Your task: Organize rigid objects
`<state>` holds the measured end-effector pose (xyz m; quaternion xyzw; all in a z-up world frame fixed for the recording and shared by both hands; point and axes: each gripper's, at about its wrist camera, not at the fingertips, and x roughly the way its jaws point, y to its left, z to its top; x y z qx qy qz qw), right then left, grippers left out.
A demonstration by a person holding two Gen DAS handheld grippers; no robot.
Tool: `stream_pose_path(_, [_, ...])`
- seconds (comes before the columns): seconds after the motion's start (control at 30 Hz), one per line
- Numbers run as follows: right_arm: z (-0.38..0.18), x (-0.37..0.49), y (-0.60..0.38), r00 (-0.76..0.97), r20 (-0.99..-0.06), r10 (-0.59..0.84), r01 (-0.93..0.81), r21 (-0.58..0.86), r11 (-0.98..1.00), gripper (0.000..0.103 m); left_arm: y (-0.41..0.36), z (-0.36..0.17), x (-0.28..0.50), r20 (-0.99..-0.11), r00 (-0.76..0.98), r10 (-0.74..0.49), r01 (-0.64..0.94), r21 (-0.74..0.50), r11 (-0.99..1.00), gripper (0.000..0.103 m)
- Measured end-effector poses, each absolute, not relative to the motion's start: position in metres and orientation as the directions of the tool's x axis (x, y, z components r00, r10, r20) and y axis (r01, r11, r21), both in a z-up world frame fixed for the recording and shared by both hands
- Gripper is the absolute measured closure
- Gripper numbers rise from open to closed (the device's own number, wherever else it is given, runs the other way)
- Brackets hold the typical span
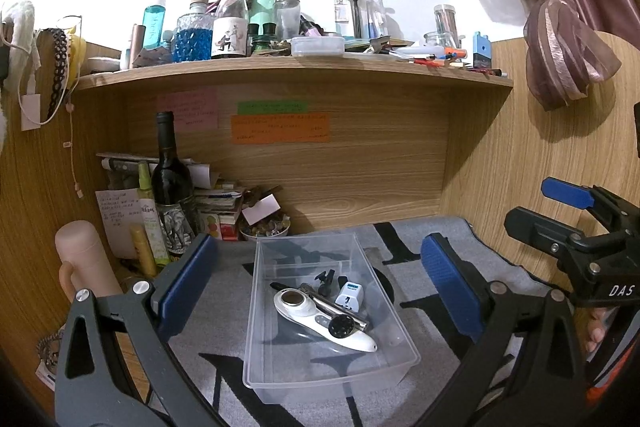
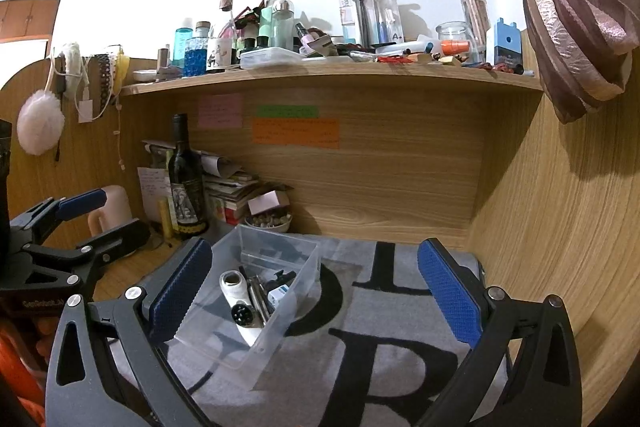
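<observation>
Clear plastic bin (image 1: 320,311) sat on grey-matted surface (image 1: 436,355), holding white device (image 1: 320,319), metal tool (image 1: 332,303), cube (image 1: 349,297). We kept left tongs (image 1: 320,291) and right tongs (image 2: 316,291) spread wide, empty. Bin judged light, stiff, slick; best gripped by rim.

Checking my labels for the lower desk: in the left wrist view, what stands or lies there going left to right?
Pink flask → wine bottle → bowl of small stones → clear bin → right tool.
</observation>
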<state>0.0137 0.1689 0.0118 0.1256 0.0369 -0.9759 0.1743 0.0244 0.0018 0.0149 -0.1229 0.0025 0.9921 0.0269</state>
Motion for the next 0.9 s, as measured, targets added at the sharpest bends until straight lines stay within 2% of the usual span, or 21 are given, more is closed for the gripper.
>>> stream_pose_path(0.9, [0.0147,0.018,0.1717,-0.913,-0.234,-0.333,0.353,-0.047,-0.935,0.0,0.0067,0.0135,0.0257,-0.242,-0.968,0.065,-0.065,-0.007,-0.998,0.0])
